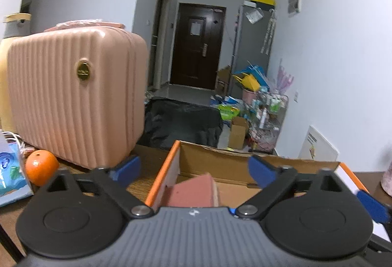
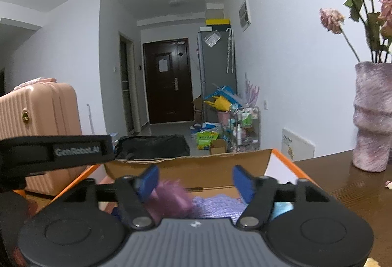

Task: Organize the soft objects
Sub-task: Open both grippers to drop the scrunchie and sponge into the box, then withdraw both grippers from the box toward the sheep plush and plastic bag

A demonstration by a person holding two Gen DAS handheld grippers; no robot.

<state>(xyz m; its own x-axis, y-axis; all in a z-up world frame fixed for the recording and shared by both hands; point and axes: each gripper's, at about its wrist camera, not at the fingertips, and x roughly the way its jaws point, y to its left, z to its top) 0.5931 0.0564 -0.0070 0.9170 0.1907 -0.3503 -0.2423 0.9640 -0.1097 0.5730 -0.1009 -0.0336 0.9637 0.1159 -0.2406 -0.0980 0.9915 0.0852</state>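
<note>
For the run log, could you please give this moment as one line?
left gripper: open over pink sponge block | right gripper: open over fuzzy purple item | both in orange-edged cardboard box

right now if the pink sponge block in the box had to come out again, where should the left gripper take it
Grip the pink sponge block across its two broad faces near the raised top corner, coming from above. It leans tilted against the cardboard box's left wall, so that corner stands clear. The left gripper is open wide enough, probably.
</note>
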